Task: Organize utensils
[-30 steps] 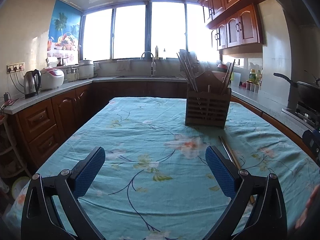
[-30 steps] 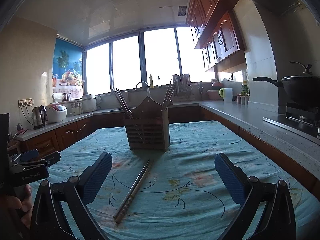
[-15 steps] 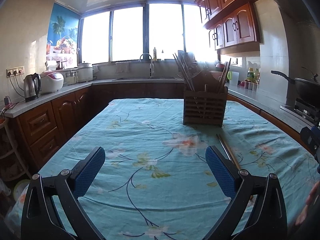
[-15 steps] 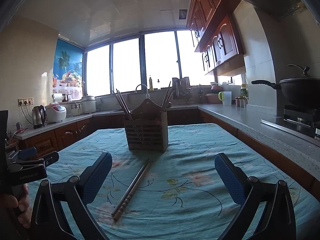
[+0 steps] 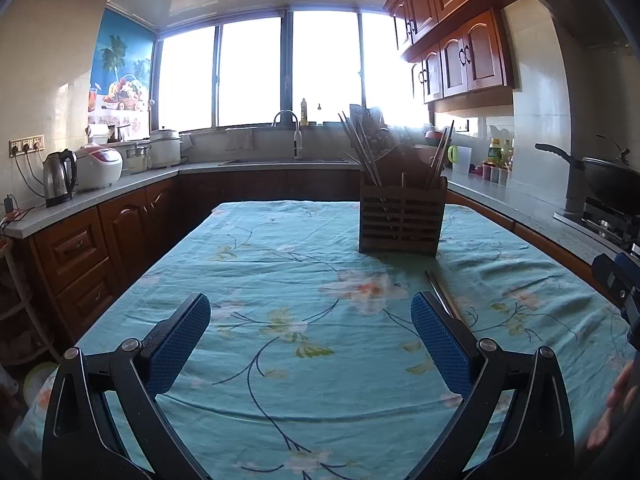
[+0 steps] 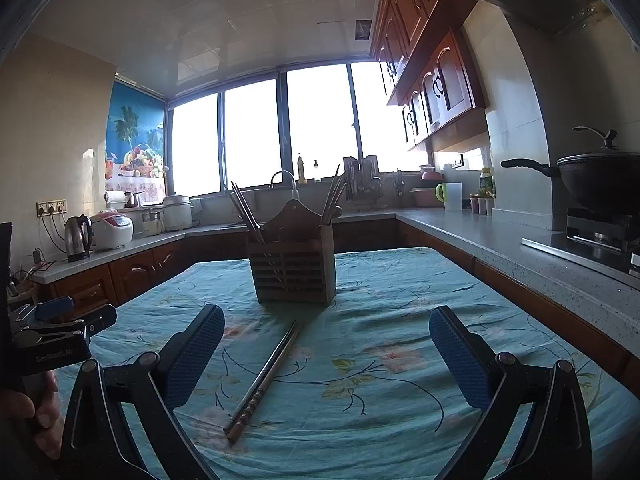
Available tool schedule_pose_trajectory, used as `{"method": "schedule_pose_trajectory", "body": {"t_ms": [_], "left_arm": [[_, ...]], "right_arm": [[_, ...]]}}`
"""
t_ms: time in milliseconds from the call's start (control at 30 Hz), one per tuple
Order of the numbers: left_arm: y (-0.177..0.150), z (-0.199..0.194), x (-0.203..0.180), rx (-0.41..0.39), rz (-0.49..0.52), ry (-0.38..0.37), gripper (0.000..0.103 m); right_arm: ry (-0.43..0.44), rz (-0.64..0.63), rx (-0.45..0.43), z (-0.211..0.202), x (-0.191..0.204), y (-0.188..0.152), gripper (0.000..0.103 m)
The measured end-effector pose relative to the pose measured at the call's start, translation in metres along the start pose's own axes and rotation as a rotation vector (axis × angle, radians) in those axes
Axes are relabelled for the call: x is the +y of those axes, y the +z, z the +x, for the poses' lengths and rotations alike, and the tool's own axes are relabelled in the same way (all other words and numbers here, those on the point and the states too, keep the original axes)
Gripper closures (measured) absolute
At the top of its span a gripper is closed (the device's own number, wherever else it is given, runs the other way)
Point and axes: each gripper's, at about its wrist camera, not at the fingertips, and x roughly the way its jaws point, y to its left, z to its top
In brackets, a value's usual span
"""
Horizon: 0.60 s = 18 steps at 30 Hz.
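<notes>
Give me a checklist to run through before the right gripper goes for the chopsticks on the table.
1. Right gripper open and empty: ok, jaws spread wide.
2. Chopsticks in reach ahead of it: ok, the pair lies together on the tablecloth, between the jaws in the right wrist view.
3. Path to the chopsticks free: ok, only cloth around them.
4. Holder upright with room: ok upright; free room cannot tell, chopsticks already stand in both sides.
5. Left gripper out of the way: ok, open, empty, off to the left.
6. Chopsticks lying flat, not stacked: cannot tell.
</notes>
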Motion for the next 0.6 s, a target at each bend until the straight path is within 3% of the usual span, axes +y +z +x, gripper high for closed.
{"method": "schedule_pose_trajectory", "body": {"t_ms": [600], "left_arm": [[0.0000, 0.0003, 0.0002, 0.010, 0.006, -0.010, 0.000]], "right_arm": [[0.010, 0.007, 0.000, -0.0012, 0.0023, 0.0009, 0.000]]}}
